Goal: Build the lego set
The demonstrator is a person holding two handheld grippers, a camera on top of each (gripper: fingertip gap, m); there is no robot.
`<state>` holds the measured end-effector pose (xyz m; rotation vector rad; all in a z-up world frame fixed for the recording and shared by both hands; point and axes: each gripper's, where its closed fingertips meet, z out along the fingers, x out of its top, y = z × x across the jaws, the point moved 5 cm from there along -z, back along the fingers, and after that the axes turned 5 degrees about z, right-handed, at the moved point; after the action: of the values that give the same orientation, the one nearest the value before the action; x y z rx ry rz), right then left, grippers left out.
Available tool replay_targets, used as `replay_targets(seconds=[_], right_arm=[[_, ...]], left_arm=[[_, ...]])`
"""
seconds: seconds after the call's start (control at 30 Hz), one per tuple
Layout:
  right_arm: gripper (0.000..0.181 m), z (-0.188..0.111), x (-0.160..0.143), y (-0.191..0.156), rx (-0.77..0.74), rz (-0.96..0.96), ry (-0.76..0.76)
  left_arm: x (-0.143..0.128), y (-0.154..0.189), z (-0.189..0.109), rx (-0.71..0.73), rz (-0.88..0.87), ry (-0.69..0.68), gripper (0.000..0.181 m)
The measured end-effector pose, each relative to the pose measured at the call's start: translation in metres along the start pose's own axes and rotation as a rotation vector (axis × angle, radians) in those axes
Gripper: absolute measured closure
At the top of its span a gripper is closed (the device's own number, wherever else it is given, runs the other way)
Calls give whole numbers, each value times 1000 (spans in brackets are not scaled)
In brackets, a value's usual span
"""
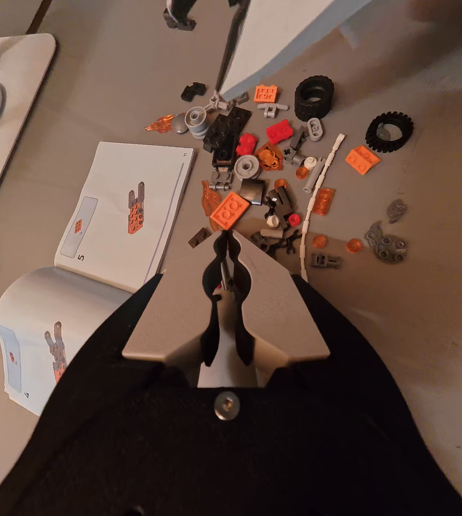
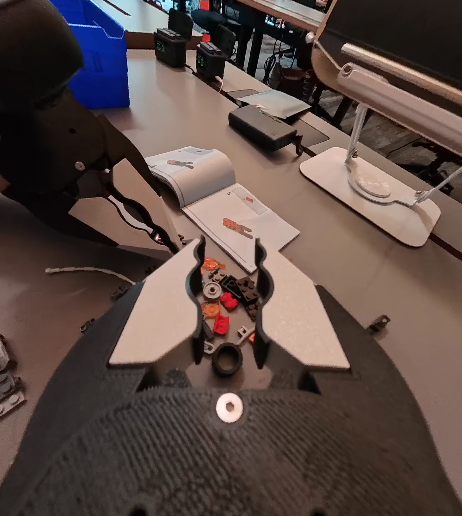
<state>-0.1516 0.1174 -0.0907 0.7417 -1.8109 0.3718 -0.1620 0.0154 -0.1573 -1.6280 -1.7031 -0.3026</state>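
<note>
Lying beyond left hand-held gripper [image 1: 226, 237], orange plate [image 1: 229, 210]

The loose Lego pieces [image 1: 266, 173] are scattered over the worktop [image 1: 112, 97] at the centre right of the left wrist frame. The open instruction booklet [image 1: 123, 212] is laid to their left. A monitor stand base [image 1: 14, 111] is seen at the upper left edge.

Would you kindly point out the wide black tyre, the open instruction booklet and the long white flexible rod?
wide black tyre [image 1: 314, 97], left wrist view, on its treaded side wall.
open instruction booklet [image 1: 129, 206], left wrist view, on the flat right-hand page.
long white flexible rod [image 1: 319, 184], left wrist view, on its middle stretch.
</note>
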Motion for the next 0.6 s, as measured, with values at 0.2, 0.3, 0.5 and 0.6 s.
replay_targets(seconds=[0.2,0.3,0.5,0.6], right_arm=[[147,14,-17,-17,136,19,-138],[151,20,-23,-20,130,17,-186],[152,36,-39,-25,166,76,-272],[152,40,-40,-27,171,75,-282]], left_arm=[[-2,-1,-1,-14,-12,0,180],[-2,-5,-4,-9,-32,9,181],[5,-21,-17,24,-136,98,176],[4,-32,-22,82,-174,111,176]])
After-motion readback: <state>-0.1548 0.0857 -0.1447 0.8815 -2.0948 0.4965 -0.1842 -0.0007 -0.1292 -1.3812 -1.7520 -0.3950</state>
